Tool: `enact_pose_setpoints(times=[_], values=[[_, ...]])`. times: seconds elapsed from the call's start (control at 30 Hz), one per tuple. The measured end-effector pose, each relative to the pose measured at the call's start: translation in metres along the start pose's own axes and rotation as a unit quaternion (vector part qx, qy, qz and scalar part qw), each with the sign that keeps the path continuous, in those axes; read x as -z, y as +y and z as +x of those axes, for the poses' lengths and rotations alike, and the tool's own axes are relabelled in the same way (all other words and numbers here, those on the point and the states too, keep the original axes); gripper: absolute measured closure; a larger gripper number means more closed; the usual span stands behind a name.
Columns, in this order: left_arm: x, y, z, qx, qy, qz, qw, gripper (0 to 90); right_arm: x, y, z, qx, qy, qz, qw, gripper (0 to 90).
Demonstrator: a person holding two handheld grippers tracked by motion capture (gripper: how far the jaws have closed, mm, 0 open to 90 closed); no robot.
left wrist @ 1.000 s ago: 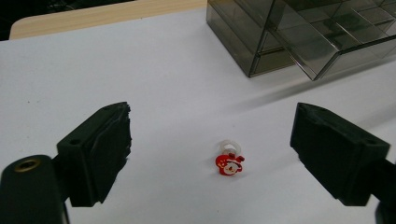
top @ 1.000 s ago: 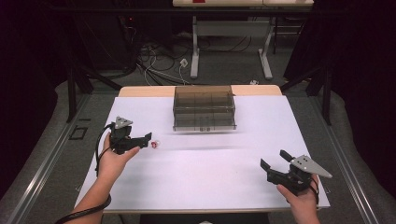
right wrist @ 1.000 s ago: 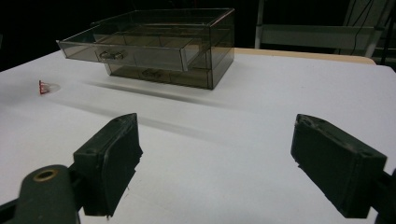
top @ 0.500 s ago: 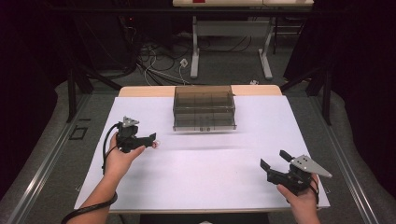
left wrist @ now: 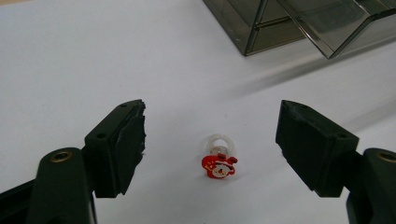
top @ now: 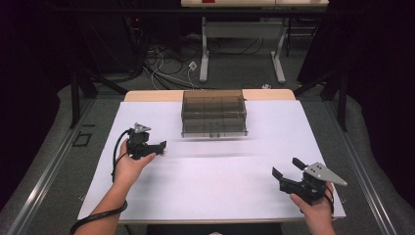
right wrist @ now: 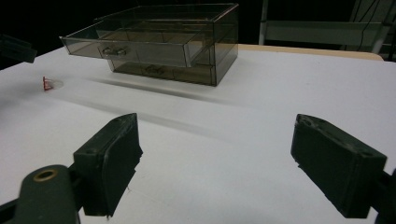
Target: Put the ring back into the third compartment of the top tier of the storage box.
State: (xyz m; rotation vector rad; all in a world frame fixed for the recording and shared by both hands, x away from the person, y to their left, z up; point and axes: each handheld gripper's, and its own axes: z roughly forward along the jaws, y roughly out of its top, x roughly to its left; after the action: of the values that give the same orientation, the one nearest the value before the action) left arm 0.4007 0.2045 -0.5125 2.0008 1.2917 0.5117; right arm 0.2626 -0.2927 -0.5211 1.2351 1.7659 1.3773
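At the near right of the table [top: 215,196], the right gripper [top: 288,172] is held in a hand just above the white surface. Its jaws are spread wide and nothing is seen between them; in the right gripper view the two black pads [right wrist: 116,158] stand well apart over bare white table.

A little farther, on the left side, the left gripper [top: 160,146] is held by the left hand [top: 131,164], and its cable is seen to loop down beside the forearm. The jaws have just been closing, but they are not yet pressed on anything: in the left gripper view a clear gap is seen on each side of the small ring [left wrist: 218,161]. This ring lies flat on the white table, between the two jaws and nearer to their tips than to their base. It is made of a clear plastic band with a red cartoon charm on it, and the charm is turned toward the camera. In the right gripper view the same ring is seen small and far at the left, on the table.

Farthest, at the back middle of the table, a smoky transparent drawer box [top: 214,112] is placed. Its upper drawer [right wrist: 126,43] is pulled out toward the person, and the lower one is shut. The ring is well apart from this box.
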Motion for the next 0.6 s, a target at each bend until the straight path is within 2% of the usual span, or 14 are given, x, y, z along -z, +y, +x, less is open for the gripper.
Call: enact_pose_setpoints(times=[0.23,0.37,0.6], values=[[-0.005,0.000,-0.002,-0.002,0.004,0.010,0.9999,24.6,0.000,0.000,0.000,-0.001,0.001,0.002,1.0000,15.0],[-0.008,0.000,-0.003,-0.001,0.001,0.013,0.9999,28.0,0.000,0.000,0.000,0.002,0.004,0.005,1.0000,15.0],[-0.013,-0.002,-0.004,0.006,0.002,0.027,0.9996,28.5,0.000,0.000,0.000,0.003,0.005,0.006,1.0000,15.1]])
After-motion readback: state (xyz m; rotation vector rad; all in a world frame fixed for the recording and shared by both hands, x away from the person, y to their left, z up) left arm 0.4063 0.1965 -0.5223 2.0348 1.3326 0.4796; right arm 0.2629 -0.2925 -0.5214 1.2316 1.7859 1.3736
